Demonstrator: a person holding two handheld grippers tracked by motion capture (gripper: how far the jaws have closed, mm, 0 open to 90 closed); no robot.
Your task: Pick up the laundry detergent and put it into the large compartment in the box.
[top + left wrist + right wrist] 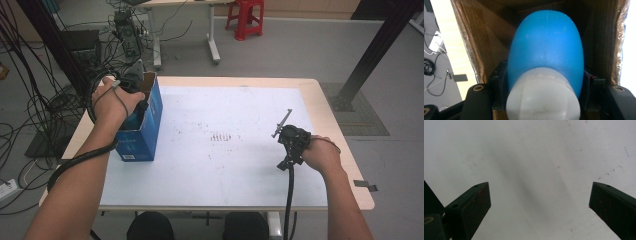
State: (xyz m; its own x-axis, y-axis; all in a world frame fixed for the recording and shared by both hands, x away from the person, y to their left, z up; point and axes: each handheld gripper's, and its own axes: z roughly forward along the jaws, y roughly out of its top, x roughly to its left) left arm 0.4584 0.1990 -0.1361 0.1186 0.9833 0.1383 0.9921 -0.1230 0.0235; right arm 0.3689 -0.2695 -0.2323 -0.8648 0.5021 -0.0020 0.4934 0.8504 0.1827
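Note:
An open blue cardboard box (146, 127) stands on the left part of the white mat (225, 170). My left gripper (544, 80) reaches into its brown inside and is shut on a blue bottle (546, 47) with a white cap (541, 100), a black finger (497, 85) pressing on each side of the bottle. From above, the left hand (112, 102) covers the box's mouth. My right gripper (539, 202) stands open over the bare mat, nothing between its fingers. It rests in the right hand at the mat's right side (292, 142).
The wooden table (332, 120) ends just right of the right hand. Cables and equipment (125, 35) crowd the floor at the left behind the box. A red stool (245, 17) and a black frame post (380, 45) stand beyond the table.

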